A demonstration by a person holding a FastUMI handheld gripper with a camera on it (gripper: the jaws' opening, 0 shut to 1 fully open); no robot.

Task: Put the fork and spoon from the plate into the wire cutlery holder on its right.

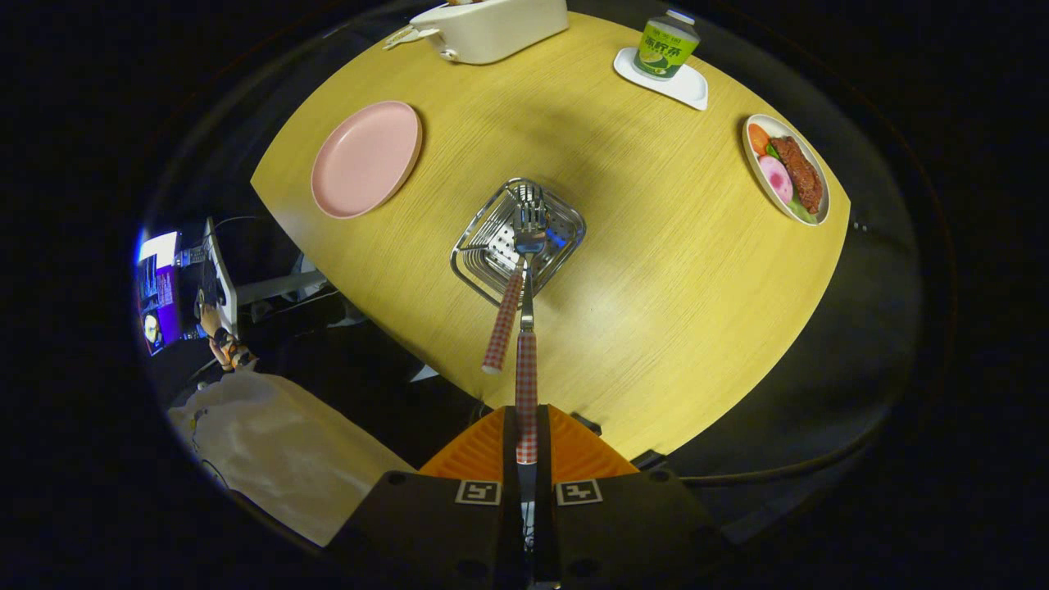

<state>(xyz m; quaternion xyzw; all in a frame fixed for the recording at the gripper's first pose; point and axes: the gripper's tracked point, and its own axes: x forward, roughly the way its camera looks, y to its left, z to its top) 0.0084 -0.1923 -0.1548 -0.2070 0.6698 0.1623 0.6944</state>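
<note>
1. Gripper (526, 442) looks steeply down on the table (656, 270). Both fingers are closed on a checked handle that runs straight out between them.

2. The held piece is the fork (527, 344): its tines show at the far end, over the holder (565, 225). Held by the handle tip, probably so the head goes into the basket first and the fingers stay clear of the wire.

3. Whether the tines have reached the holder's floor or hang just above it, I cannot tell from this angle.

4. A second checked handle, the spoon (503, 324), leans out over the holder's near rim, just left of the fork. Its bowl seems to lie inside the holder beside the fork's head. So the spoon looks already delivered.

5. The holder is a square wire basket with a perforated base. It stands mid-table, to the right of the plate (365, 159).

6. The plate is pink and bare of cutlery, well apart from the fingers.

7. Judgement: last step of the task, the fork on its way in. What remains is to lower it and let go.

8. Risk: the fork's head is crowding the spoon. A release from height could knock the spoon, or the fork could tip out over the rim as the spoon's handle does.

9. Beyond the holder: a bottle (668, 47) on a white tray, a food dish (787, 168), a white box (492, 29). None in the way.
</note>
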